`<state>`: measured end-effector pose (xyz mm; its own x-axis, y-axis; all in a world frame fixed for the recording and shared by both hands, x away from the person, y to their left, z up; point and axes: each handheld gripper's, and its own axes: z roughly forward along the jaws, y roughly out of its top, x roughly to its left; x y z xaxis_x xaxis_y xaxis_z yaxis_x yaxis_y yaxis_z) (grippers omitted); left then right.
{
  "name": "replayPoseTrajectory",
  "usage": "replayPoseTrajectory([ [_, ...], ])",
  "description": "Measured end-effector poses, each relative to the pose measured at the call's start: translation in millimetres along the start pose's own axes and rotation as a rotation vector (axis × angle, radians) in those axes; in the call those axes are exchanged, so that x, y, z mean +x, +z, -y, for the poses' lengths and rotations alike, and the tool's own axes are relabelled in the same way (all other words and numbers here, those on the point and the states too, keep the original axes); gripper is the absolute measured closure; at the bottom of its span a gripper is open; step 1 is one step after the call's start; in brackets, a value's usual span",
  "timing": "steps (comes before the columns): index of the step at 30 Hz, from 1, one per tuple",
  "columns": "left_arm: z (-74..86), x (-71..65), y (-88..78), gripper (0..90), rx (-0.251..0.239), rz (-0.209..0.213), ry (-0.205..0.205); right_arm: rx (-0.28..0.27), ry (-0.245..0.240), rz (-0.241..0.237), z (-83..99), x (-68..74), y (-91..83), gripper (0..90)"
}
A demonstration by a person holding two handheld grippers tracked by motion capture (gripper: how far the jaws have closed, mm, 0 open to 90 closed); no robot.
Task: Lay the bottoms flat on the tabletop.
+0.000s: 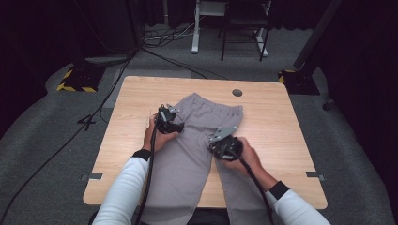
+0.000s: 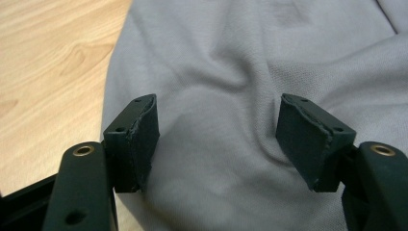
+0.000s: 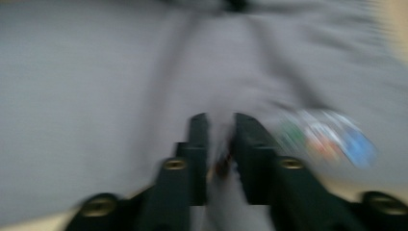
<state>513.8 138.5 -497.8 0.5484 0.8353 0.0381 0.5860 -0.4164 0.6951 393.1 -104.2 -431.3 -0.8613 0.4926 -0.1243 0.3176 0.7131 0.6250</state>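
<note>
Grey trousers (image 1: 190,154) lie flat on the wooden table (image 1: 267,117), waistband toward the far side, legs running off the near edge. My left gripper (image 1: 172,119) hovers over the left hip area. In the left gripper view it (image 2: 217,139) stands open, with wrinkled grey cloth (image 2: 240,53) below the gap and nothing pinched. My right gripper (image 1: 221,142) is over the crotch area. In the blurred right gripper view it (image 3: 221,122) has its jaws a narrow gap apart, with a ridge of grey cloth (image 3: 96,96) in the gap. Whether the pads press on it is unclear.
A coloured label (image 3: 332,139) lies on the cloth just right of the right jaws. A round cable hole (image 1: 237,92) sits near the table's far edge. Bare wood shows left of the trousers (image 2: 43,57). Cables, stands and a chair are on the floor beyond.
</note>
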Motion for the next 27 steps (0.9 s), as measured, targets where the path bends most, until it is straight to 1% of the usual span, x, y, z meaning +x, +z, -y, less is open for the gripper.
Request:
replayPoseTrajectory([
  [1,2.6,1.1,-1.5,31.8,-0.005,0.006,-0.006,0.009,-0.016,-0.056,-2.4,9.7,6.1,63.5],
  [2,5.2,2.0,-3.6,31.8,-0.007,0.006,-0.003,0.005,-0.025,-0.11,-3.3,17.3,9.7,57.2],
  [3,7.7,2.7,-5.6,31.8,-0.011,0.009,0.001,-0.006,-0.029,-0.166,-3.1,22.0,9.9,54.9],
  [4,10.2,3.5,-8.2,31.8,-0.006,0.018,-0.003,-0.016,-0.03,-0.201,-1.5,24.3,6.5,55.1],
  [5,12.9,3.9,-10.3,31.8,-0.01,0.02,-0.002,-0.031,-0.023,-0.212,1.3,24.1,0.3,54.6],
  [6,15.2,4.3,-12.7,31.8,-0.009,0.024,0.006,-0.048,-0.021,-0.219,5.3,21.0,-7.6,54.0],
  [7,17.1,4.0,-15.5,31.7,-0.003,0.02,0.01,-0.062,-0.014,-0.208,10.6,16.5,-16.6,54.7],
  [8,19.0,3.8,-18.0,31.8,0.0,0.016,0.017,-0.068,-0.007,-0.181,17.2,9.7,-26.0,56.1],
  [9,21.6,2.8,-20.9,31.8,0.002,0.021,0.023,-0.079,0.014,-0.162,25.6,0.8,-35.2,58.6],
  [10,22.7,2.4,-22.9,31.8,0.008,0.025,0.03,-0.095,0.05,-0.133,38.0,-10.9,-46.0,62.0],
  [11,24.3,1.0,-25.6,31.8,0.02,0.041,0.029,-0.099,0.072,-0.107,45.5,-16.9,-51.2,63.9],
  [12,26.0,-0.8,-28.6,31.8,0.027,0.046,0.039,-0.095,0.097,-0.096,55.5,-24.5,-55.1,65.0],
  [13,28.2,-3.8,-32.5,31.8,0.038,0.046,0.052,-0.081,0.125,-0.081,65.0,-29.7,-56.3,65.9],
  [14,29.5,-6.2,-36.1,31.8,0.056,0.059,0.06,-0.058,0.138,-0.047,75.6,-31.8,-54.4,66.7],
  [15,30.6,-8.0,-38.6,31.8,0.067,0.066,0.068,-0.034,0.132,-0.036,82.7,-31.3,-50.8,66.5],
  [16,32.0,-10.7,-41.9,31.8,0.078,0.061,0.081,-0.02,0.125,-0.031,87.0,-30.3,-47.5,66.0],
  [17,33.4,-14.3,-45.3,31.8,0.089,0.058,0.097,-0.013,0.128,-0.021,90.9,-29.2,-43.1,65.8],
  [18,34.5,-17.8,-48.3,31.9,0.1,0.067,0.118,-0.013,0.14,-0.031,92.2,-28.8,-38.9,65.0],
  [19,34.9,-21.6,-50.5,31.9,0.109,0.073,0.131,-0.02,0.145,-0.044,91.2,-28.2,-35.0,62.7],
  [20,34.8,-25.0,-51.4,31.9,0.103,0.073,0.142,-0.029,0.146,-0.052,88.6,-27.4,-31.8,59.1],
  [22,31.7,-29.5,-51.5,28.8,0.071,0.094,0.145,-0.058,0.165,-0.051,81.3,-27.9,-25.7,57.7],
  [23,28.5,-31.9,-49.7,28.6,0.052,0.103,0.144,-0.069,0.176,-0.06,77.3,-28.4,-21.7,55.8],
  [24,23.8,-35.0,-46.6,28.6,0.032,0.1,0.147,-0.072,0.184,-0.062,73.4,-28.5,-16.9,53.5],
  [25,18.0,-38.4,-43.0,28.6,0.016,0.095,0.158,-0.07,0.188,-0.053,69.8,-28.4,-11.1,53.3],
  [27,5.3,-45.6,-32.8,28.0,0.0,0.12,0.163,-0.062,0.201,-0.054,63.8,-26.9,1.5,54.1],
])
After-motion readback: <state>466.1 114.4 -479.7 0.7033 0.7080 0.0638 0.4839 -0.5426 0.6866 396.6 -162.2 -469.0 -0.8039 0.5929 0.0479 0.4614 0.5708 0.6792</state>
